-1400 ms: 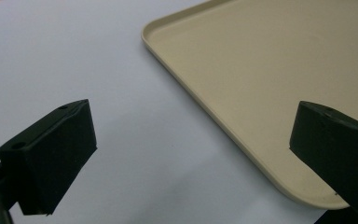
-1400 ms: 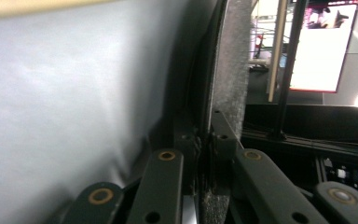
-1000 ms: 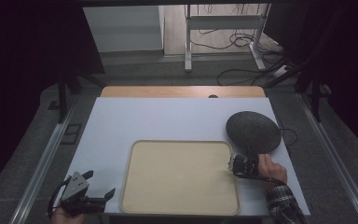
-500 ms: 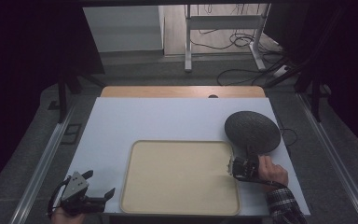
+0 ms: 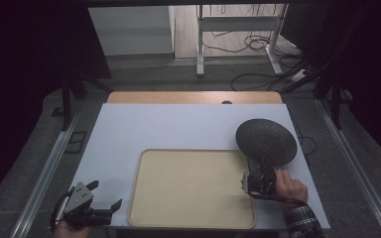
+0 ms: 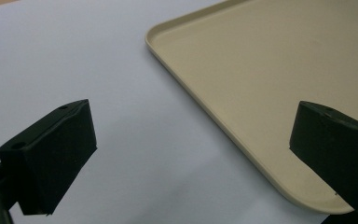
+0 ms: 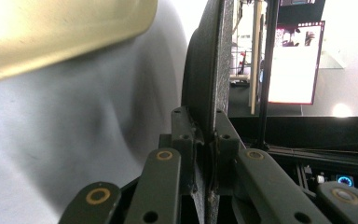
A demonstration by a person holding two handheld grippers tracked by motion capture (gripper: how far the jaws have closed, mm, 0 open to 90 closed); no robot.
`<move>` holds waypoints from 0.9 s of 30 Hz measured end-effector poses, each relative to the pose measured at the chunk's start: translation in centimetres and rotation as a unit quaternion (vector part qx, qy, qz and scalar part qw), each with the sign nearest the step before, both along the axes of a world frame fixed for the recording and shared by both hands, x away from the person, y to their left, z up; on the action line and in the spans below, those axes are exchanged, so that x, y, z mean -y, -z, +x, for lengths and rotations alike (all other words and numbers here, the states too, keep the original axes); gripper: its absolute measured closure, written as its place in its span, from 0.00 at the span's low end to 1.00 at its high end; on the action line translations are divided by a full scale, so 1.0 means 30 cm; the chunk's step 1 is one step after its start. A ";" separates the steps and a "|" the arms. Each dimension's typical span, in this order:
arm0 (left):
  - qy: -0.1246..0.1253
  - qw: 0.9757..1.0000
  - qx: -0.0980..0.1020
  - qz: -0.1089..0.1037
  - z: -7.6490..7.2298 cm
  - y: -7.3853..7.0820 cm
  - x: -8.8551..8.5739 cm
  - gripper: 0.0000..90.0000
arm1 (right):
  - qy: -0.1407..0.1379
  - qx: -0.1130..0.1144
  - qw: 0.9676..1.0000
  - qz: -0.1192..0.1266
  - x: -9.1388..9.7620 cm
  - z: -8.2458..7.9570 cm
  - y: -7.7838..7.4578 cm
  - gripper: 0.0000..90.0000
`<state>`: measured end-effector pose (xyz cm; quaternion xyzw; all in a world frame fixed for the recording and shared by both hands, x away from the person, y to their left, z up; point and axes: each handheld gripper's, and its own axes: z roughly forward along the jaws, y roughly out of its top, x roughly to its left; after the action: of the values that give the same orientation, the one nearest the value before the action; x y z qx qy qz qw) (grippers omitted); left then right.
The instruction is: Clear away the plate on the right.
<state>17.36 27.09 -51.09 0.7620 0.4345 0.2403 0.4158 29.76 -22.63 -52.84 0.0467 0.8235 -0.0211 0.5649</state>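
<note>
Right gripper [image 5: 258, 179] clamps the dark round textured plate [image 5: 266, 141] by its rim edge-on, left gripper [image 5: 87, 206] idle, jaws apart; thin purchase risks slippage onto the beige rectangular plastic tray [image 5: 188, 191].

The rectangular plastic tray with rounded corners [image 5: 191, 191] is plain beige, without any pattern. The flat table surface [image 5: 168, 126] under it is pale blue-white, and the wooden strip at its far edge [image 5: 193, 97] is light brown. The round textured plate [image 5: 266, 141] is dark grey, with a fine grainy surface. The right gripper [image 5: 252, 179] and the left gripper [image 5: 104, 201] are black; the left one has a grey three-cornered plate on top. The person's right sleeve [image 5: 303, 223] has a dark check pattern with light lines.
</note>
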 end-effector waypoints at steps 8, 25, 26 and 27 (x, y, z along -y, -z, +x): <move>0.001 1.000 -0.001 0.001 0.000 0.000 0.002 0.00 | -0.020 -0.004 1.000 -0.001 -0.022 -0.049 -0.013 0.92; 0.000 1.000 0.000 0.002 -0.001 -0.001 0.001 0.00 | -0.075 -0.006 0.997 0.011 -0.111 -0.151 -0.031 0.92; 0.000 1.000 0.000 0.002 -0.001 -0.001 0.001 0.00 | -0.075 -0.006 0.997 0.011 -0.111 -0.151 -0.031 0.92; 0.000 1.000 0.000 0.003 -0.002 -0.001 0.001 0.00 | -0.068 -0.012 0.998 0.005 -0.119 -0.162 -0.037 0.92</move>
<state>17.32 27.05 -51.06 0.7634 0.4334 0.2415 0.4136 24.89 -19.06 -51.74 -0.0071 0.8314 0.0207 0.5553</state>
